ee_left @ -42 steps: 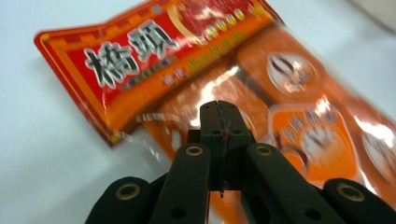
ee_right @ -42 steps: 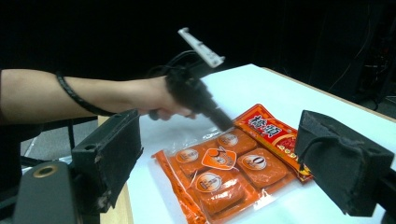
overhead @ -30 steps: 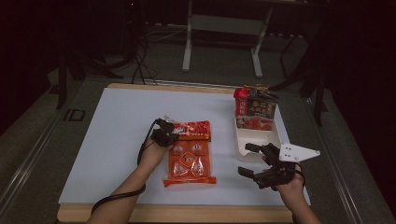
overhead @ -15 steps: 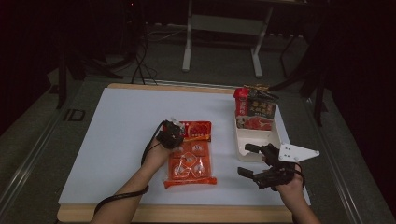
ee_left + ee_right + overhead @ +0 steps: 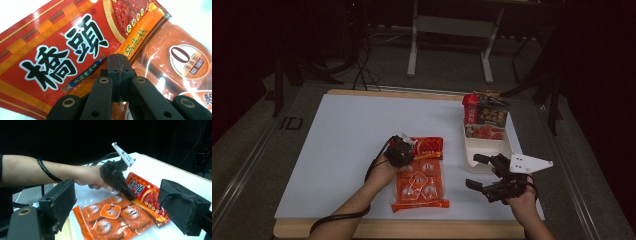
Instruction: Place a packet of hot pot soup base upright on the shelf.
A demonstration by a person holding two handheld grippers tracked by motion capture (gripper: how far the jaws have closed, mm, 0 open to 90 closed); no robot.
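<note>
The orange multi-pack lies flat near the front edge of the white table, about midway along it, its sealed portions showing through the film. Across its far end, overlapping it, sits the smaller red sauce packet with large printed characters. Toward the table's right edge stands a white tray with boxed goods at its far end.

The left gripper is angled down onto the near edge of the red sauce packet, right where it overlaps the multi-pack. In the left gripper view its two black jaws are pressed fully together, tip against the printed film; whether a fold of film is pinched between them cannot be told. The right gripper hovers just off the tray's near corner, jaws spread wide with nothing between them.

The step in hand appears to be shifting the red packet off the multi-pack. To do it well, keep the closed tip low and flat on the film, push steadily along the table so the packet slides rather than buckles, and steady the multi-pack with the free gripper if it starts to drag along.
</note>
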